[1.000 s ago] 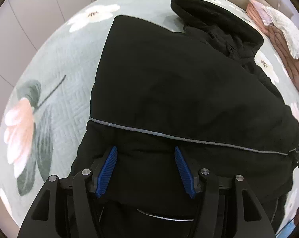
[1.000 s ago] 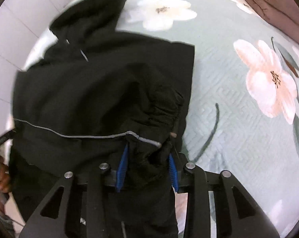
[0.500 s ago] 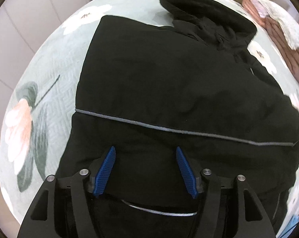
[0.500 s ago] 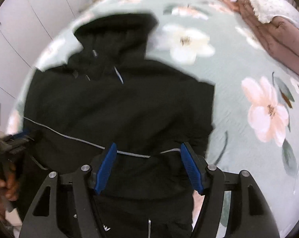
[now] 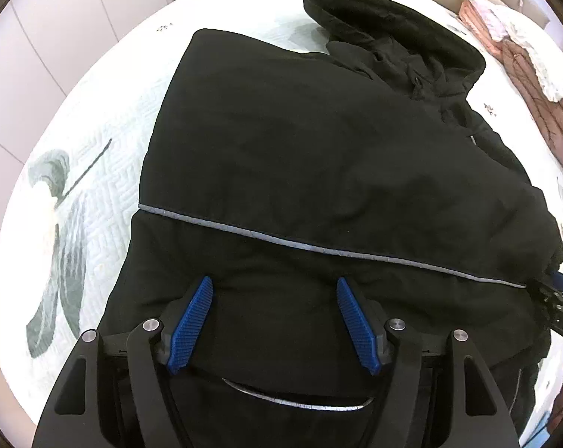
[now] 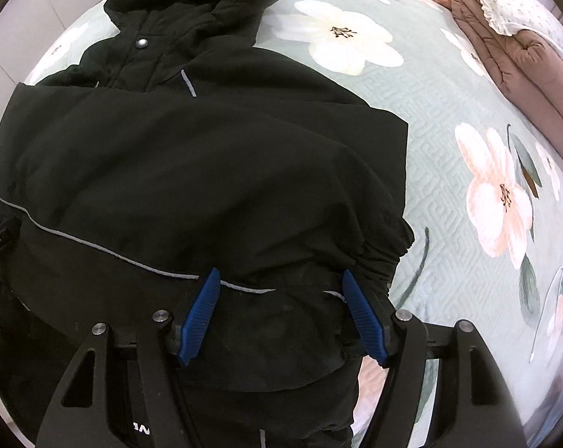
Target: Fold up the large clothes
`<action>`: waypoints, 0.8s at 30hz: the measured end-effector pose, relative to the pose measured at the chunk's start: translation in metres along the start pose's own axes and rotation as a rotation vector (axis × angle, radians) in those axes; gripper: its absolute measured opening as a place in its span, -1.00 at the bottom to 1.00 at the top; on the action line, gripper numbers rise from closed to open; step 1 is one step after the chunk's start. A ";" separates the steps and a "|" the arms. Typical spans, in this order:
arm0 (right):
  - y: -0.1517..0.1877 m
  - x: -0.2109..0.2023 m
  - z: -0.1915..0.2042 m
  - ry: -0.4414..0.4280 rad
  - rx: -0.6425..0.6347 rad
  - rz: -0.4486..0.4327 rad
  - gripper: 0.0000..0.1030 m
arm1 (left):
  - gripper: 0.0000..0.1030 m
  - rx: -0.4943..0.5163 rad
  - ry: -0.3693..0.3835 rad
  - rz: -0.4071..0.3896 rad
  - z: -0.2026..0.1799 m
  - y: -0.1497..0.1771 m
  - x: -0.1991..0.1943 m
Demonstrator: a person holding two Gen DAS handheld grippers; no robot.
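The black jacket (image 5: 319, 156) lay on the flowered bed (image 6: 449, 86), sleeves folded in over the body, hood (image 6: 192, 3) away from the person. The left tongs (image 5: 274, 317) and right tongs (image 6: 279, 315) stood wide apart above the hem, gripping nothing, apparently placed to fold the lower half upward.

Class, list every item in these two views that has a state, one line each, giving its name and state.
Jacket: lying on the bedspread, sleeves folded in.
Hood: flat, beyond the body.
Left gripper: open, empty.
Right gripper: open, empty.
Quilt: bunched at bed edge.
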State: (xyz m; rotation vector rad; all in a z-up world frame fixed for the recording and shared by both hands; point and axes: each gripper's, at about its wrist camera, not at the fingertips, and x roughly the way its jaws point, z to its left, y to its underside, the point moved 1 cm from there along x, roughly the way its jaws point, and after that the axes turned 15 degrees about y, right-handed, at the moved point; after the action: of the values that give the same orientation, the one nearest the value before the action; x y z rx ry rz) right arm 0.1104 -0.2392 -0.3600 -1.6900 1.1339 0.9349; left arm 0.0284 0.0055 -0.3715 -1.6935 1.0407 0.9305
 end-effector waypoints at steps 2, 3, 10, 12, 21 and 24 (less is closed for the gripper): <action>0.000 0.001 0.001 -0.003 -0.003 -0.002 0.43 | 0.37 -0.005 0.005 -0.003 0.001 0.000 -0.001; 0.000 0.001 0.002 -0.002 -0.008 -0.005 0.43 | 0.37 -0.005 0.005 -0.003 0.001 0.000 -0.001; 0.006 0.005 -0.001 -0.004 -0.016 -0.029 0.45 | 0.37 0.015 0.002 0.000 0.000 -0.003 -0.001; 0.008 0.005 -0.001 -0.007 -0.021 -0.035 0.48 | 0.37 0.015 -0.002 -0.009 0.000 -0.002 -0.003; 0.021 -0.001 0.003 -0.041 -0.073 -0.089 0.63 | 0.37 -0.077 -0.065 -0.121 0.014 0.021 -0.053; 0.025 -0.012 -0.006 -0.091 -0.044 -0.107 0.63 | 0.37 -0.156 -0.068 -0.162 0.033 0.042 -0.085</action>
State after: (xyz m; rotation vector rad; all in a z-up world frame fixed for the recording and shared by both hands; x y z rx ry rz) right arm 0.0835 -0.2467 -0.3534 -1.7086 0.9596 0.9656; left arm -0.0457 0.0467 -0.3173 -1.8311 0.7904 0.9774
